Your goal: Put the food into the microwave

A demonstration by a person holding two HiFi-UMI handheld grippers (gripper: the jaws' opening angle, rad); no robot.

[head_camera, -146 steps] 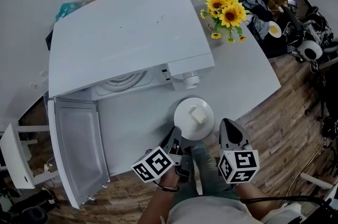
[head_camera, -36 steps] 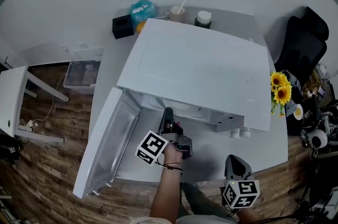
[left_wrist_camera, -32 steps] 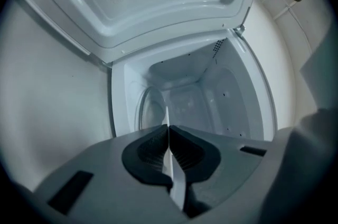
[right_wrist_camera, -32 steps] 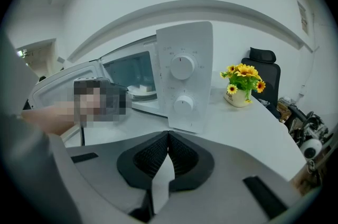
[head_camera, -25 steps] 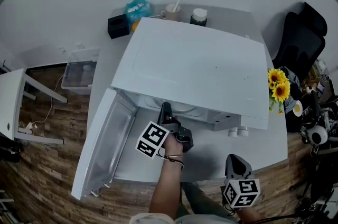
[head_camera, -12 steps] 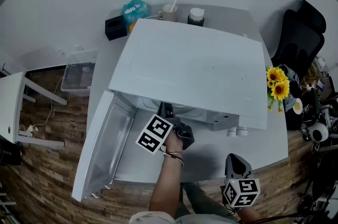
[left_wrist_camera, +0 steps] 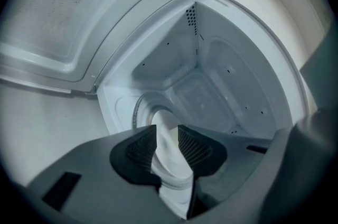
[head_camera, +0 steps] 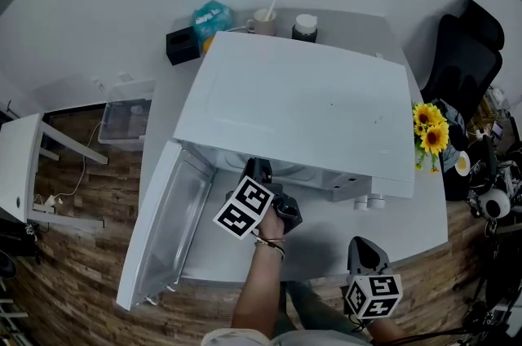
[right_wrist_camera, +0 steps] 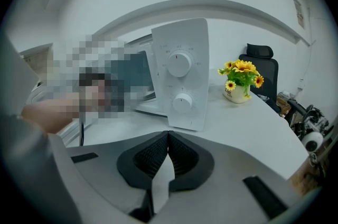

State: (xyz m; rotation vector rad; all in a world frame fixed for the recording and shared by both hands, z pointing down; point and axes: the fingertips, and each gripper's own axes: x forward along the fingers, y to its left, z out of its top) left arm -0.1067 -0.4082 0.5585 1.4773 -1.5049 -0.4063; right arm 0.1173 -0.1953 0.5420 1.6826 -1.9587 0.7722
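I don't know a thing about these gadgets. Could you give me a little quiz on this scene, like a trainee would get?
1. True or false: the microwave has its door shut.
2. What lies between the jaws of the left gripper? A) a fork B) the rim of the white plate C) nothing
3. Fill in: the jaws of the right gripper are ____.

Key
1. False: the door hangs wide open.
2. B: the jaws have just been opening and now stand apart around the rim.
3. Shut, with nothing between them.
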